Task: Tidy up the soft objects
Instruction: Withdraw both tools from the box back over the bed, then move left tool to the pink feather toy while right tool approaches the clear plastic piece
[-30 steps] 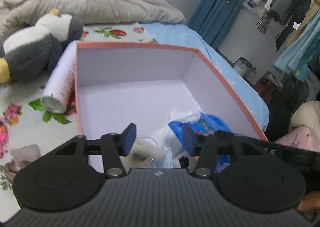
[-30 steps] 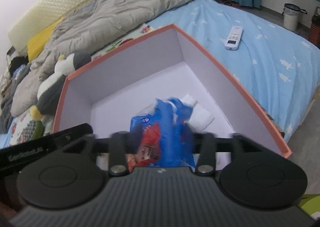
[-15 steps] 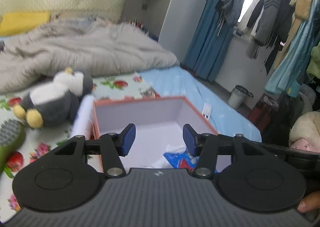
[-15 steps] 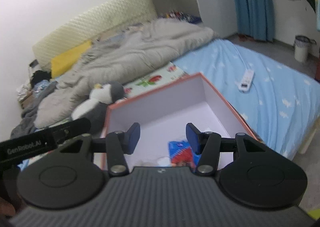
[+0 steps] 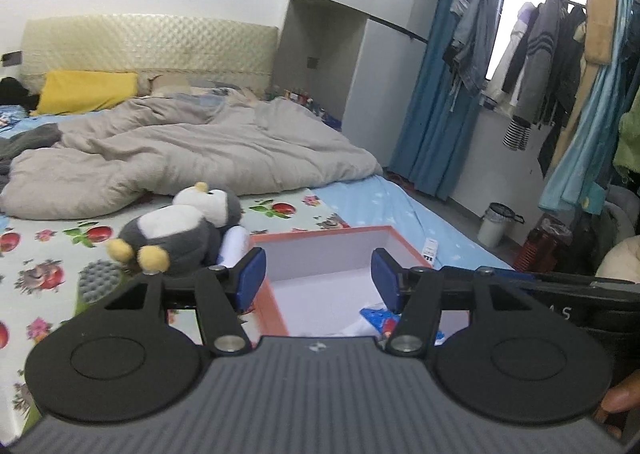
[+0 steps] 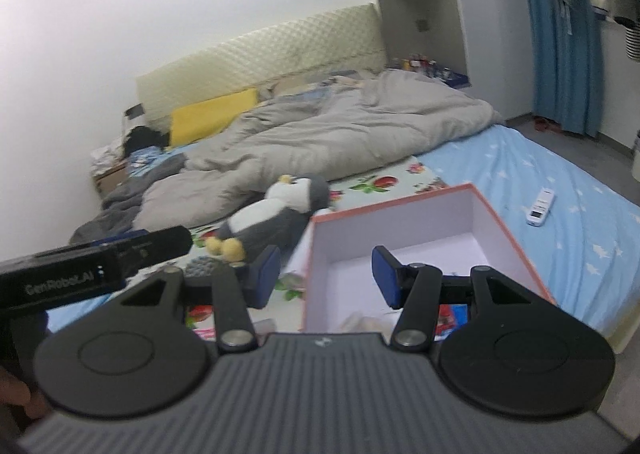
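The orange-rimmed white box [image 5: 320, 232] [image 6: 392, 201] stands on the bed, with a blue snack packet [image 5: 380, 318] [image 6: 454, 314] and white soft bits on its floor. To its left lies a grey-and-white penguin plush [image 5: 176, 230] [image 6: 276, 209], and a white roll [image 5: 236, 244] sits between the two. My left gripper [image 5: 318, 274] hovers above the box's near side, its jaws opening with nothing between them. Above the box's left wall my right gripper [image 6: 325, 274] hangs open and empty.
A crumpled grey duvet [image 5: 200, 149] and a yellow pillow [image 6: 212, 117] fill the far bed. A bumpy grey-green pad [image 5: 98, 280] lies near the plush. A white remote [image 6: 540, 207] rests on the blue sheet. Hanging clothes [image 5: 560, 53] and a bin [image 5: 496, 223] stand at the right.
Both grippers rose and drew back from the box. The right gripper let go of the blue packet, which now lies in the box. The left jaws stand a little wider.
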